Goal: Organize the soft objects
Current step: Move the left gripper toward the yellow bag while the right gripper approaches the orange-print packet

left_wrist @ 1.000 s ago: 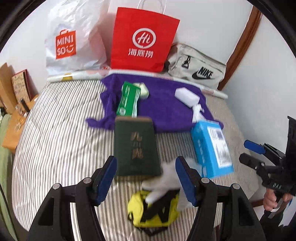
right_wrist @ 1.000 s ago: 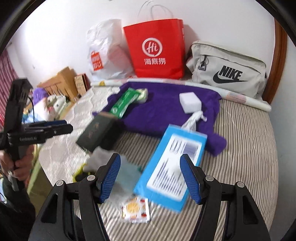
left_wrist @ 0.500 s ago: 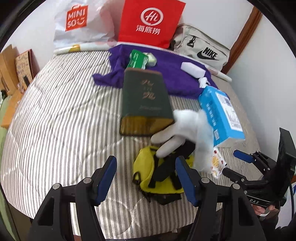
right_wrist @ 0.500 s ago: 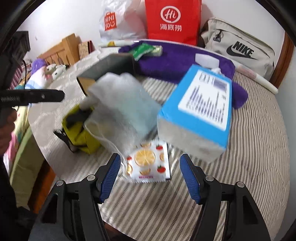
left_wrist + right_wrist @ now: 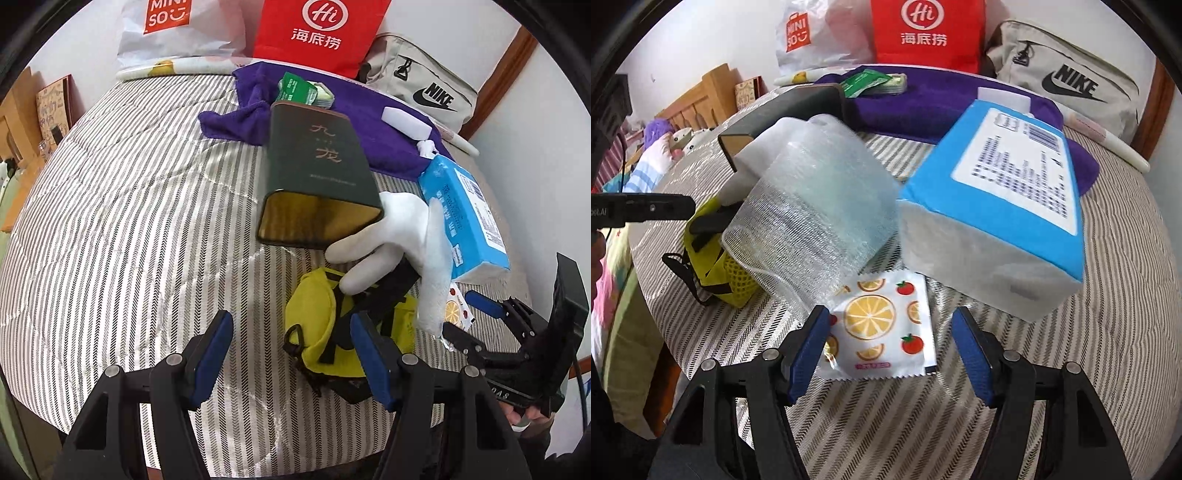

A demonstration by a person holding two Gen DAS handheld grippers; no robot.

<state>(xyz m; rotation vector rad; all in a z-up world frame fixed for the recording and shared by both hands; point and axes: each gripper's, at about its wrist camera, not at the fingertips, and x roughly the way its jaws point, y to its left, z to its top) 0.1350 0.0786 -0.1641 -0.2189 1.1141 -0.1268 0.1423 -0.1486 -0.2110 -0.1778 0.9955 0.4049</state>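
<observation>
The fruit-print sachet (image 5: 882,328) lies flat on the striped quilt (image 5: 1071,369) between the right gripper (image 5: 886,347) – its jaws are opening, nothing held. The thin packet could be missed (or quilt pinched). The left gripper (image 5: 291,354) is held half-open, empty, above the yellow pouch (image 5: 325,317).

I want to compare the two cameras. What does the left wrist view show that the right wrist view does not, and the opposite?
Only the left wrist view shows the white glove's fingers lying over the yellow pouch, and the gold characters on the dark green box.

Only the right wrist view shows the whole fruit-print sachet, which lies between the opening fingers of the right gripper, and a wooden headboard.

Both show the yellow pouch, blue tissue pack, purple cloth, red bag and striped bedcover.
</observation>
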